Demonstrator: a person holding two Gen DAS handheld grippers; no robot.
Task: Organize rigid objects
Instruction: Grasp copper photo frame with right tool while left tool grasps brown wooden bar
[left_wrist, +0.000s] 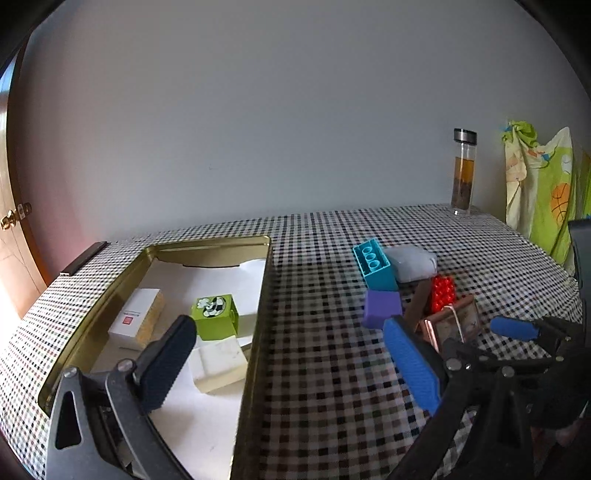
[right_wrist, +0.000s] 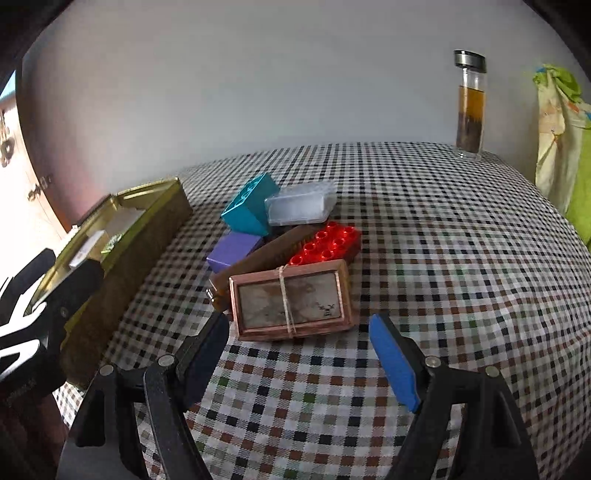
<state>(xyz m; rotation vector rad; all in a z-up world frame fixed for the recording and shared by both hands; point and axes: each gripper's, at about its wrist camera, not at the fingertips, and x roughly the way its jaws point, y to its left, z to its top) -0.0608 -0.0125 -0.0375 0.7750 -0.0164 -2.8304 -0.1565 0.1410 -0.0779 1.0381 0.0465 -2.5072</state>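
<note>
A pile lies on the checked tablecloth: a copper-framed box (right_wrist: 291, 302) tied with string, a red studded brick (right_wrist: 328, 243), a brown bar (right_wrist: 266, 254), a purple block (right_wrist: 232, 249), a teal brick (right_wrist: 249, 206) and a clear case (right_wrist: 299, 206). My right gripper (right_wrist: 299, 319) is open, its fingertips on either side of the box's near edge without pressing it. My left gripper (left_wrist: 288, 323) is open and empty, straddling the right wall of a gold tin (left_wrist: 110, 295). Inside the tin are a green block (left_wrist: 216, 315), a white box (left_wrist: 138, 317) and a white block (left_wrist: 218, 363).
A glass bottle (right_wrist: 470, 107) with amber liquid stands at the table's back right by the wall. A green patterned cloth (right_wrist: 561, 129) hangs beyond the right edge. A dark flat strip (left_wrist: 83, 258) lies behind the tin. A wooden door is at far left.
</note>
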